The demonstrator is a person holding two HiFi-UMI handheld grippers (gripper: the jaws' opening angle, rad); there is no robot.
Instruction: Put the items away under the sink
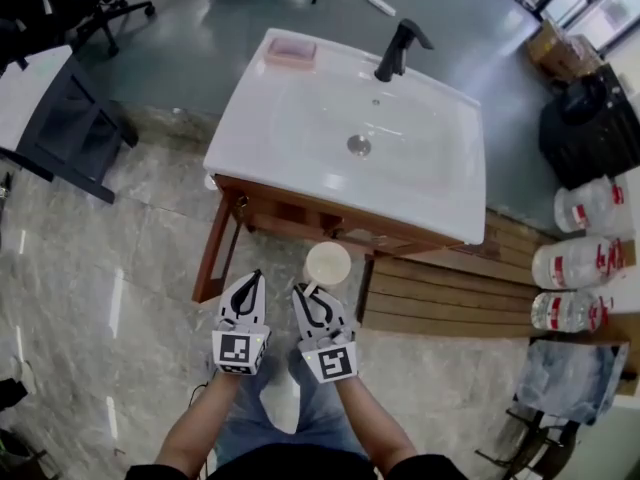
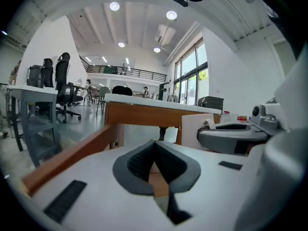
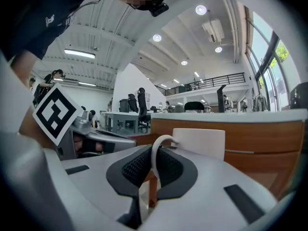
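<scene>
A white mug (image 1: 328, 263) hangs in front of the wooden sink stand (image 1: 216, 250), just below its front rail. My right gripper (image 1: 306, 292) is shut on the mug's thin handle. In the right gripper view the handle (image 3: 158, 150) curves up between the dark pads, and the mug's body (image 3: 202, 142) sits beyond the gripper (image 3: 154, 163). My left gripper (image 1: 254, 278) hovers close beside it on the left, shut and holding nothing. Its pads (image 2: 139, 161) meet in the left gripper view, where the mug (image 2: 193, 129) shows at the right.
The white basin (image 1: 300, 118) carries a black faucet (image 1: 399, 50) and a pink pad (image 1: 291, 51) at its back left corner. Wooden slats (image 1: 440, 290) lie to the right of the stand. Large water bottles (image 1: 578, 265) stand at the far right, and a dark desk (image 1: 60, 128) at the left.
</scene>
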